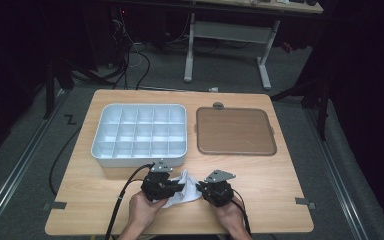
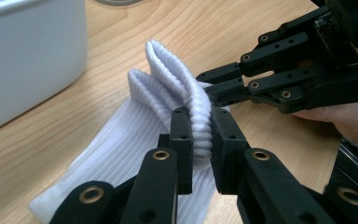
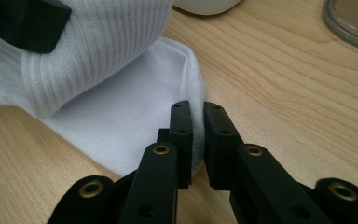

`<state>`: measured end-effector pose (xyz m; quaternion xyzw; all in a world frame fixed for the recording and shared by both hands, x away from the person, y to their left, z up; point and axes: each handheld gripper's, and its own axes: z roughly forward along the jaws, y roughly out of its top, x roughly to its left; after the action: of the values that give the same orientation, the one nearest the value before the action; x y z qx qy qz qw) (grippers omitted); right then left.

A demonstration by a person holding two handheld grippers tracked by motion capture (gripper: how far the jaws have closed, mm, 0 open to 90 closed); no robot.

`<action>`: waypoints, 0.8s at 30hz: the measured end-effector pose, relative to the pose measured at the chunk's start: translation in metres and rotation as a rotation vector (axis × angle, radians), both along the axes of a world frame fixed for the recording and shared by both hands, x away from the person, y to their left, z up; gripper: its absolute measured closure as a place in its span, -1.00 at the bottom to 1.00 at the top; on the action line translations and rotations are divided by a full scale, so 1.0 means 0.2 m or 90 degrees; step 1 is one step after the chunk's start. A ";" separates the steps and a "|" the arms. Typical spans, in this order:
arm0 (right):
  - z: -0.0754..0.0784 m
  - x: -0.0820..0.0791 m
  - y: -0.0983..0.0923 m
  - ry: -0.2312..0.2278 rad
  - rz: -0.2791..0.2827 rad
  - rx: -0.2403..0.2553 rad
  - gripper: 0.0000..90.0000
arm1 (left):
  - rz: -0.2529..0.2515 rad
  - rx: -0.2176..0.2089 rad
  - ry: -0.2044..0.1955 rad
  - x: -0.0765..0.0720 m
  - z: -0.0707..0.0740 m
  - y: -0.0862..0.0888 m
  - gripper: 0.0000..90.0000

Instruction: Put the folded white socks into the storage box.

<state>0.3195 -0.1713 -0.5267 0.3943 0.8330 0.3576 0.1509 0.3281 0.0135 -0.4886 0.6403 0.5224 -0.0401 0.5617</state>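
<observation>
Left gripper (image 1: 179, 187) first: we have its jaws clamped on the ribbed cuff of the white sock (image 2: 121, 154), a thick double fold pinched between the pads, with the foot of the sock trailing down and left of it onto the table (image 1: 260, 200). The sock lies near the front edge of the table, between the two grippers, below the white divided tray (image 1: 139, 134). Right gripper (image 1: 203, 188): jaws pressed together on a thin edge of the sock (image 3: 121, 112), only a sliver of cloth between the pads, so that hold looks weak. This reads as folding or rolling the sock for a tray compartment. To do it well, we keep both pinches firm, lift slightly so cloth doesn't drag on wood, and bring the right edge over toward the left cuff evenly. Risk is the thin edge slipping out. The brown lid (image 1: 235, 131) sits well beyond the right gripper, untouched.
</observation>
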 end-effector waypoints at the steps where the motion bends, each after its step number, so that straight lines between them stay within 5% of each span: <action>1: 0.00 0.00 0.00 0.000 0.000 0.000 0.85 | -0.003 0.002 0.001 0.00 0.00 -0.01 0.80; 24: 0.00 0.01 0.00 0.003 0.001 0.004 0.84 | -0.016 0.021 0.006 0.01 -0.10 -0.11 0.77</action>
<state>0.3210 -0.1710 -0.5272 0.3950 0.8325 0.3593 0.1478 0.3298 -0.0080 -0.5087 0.6555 0.5175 -0.0413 0.5484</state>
